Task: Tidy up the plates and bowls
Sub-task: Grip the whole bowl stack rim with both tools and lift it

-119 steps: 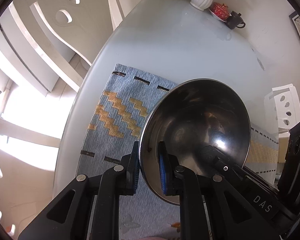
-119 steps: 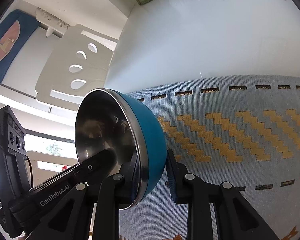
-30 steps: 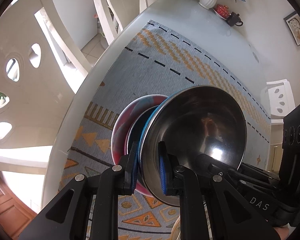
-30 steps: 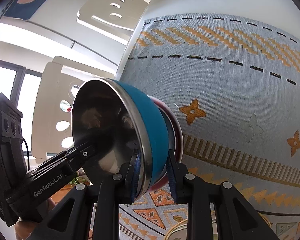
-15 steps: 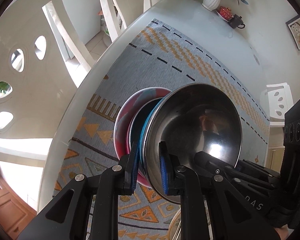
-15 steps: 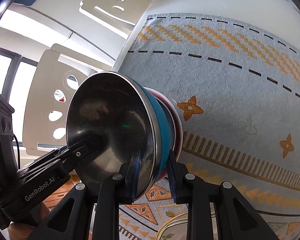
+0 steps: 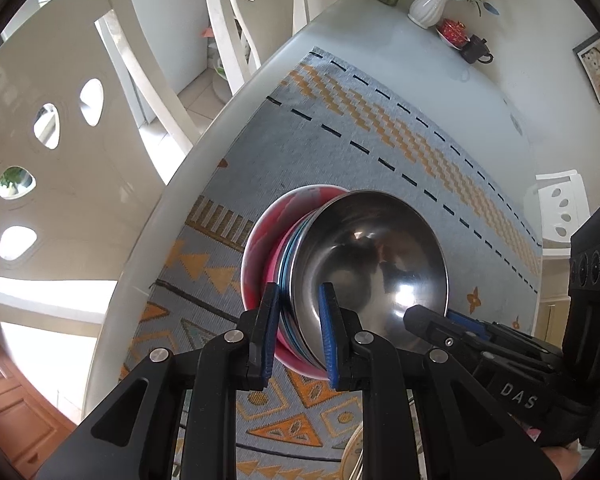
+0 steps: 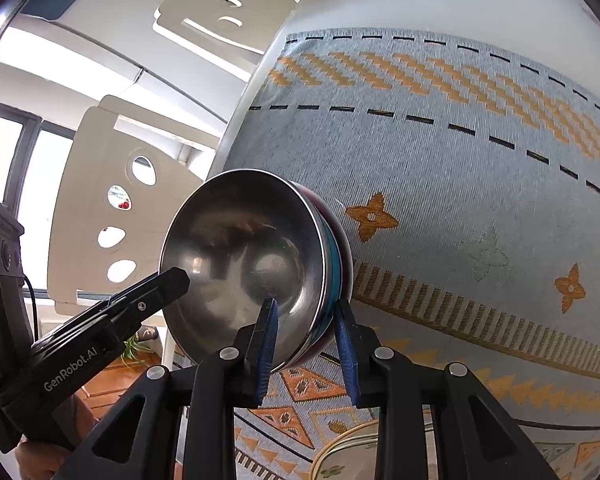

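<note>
A steel bowl with a blue outside [image 7: 372, 264] [image 8: 244, 256] sits nested in a pink and red bowl [image 7: 260, 240] [image 8: 342, 248] on the patterned table runner. My left gripper [image 7: 298, 332] straddles the near rims of both bowls with its jaws slightly apart. My right gripper [image 8: 304, 340] straddles the opposite rim, its jaws parted wider than the rim. Each gripper shows in the other's view, the right one [image 7: 500, 356] and the left one [image 8: 112, 320].
The grey and orange runner [image 7: 380, 136] [image 8: 460, 160] covers a white table. White chairs [image 7: 60, 128] [image 8: 112, 216] stand along the table's edge. A white vase [image 7: 428, 8], a red dish and a dark teapot [image 7: 476, 50] stand at the far end. A gold-rimmed plate [image 8: 364, 452] lies near me.
Both grippers carried the blue steel bowl down into the pink bowl. Their jaws have since opened off its rim, the right one more widely.
</note>
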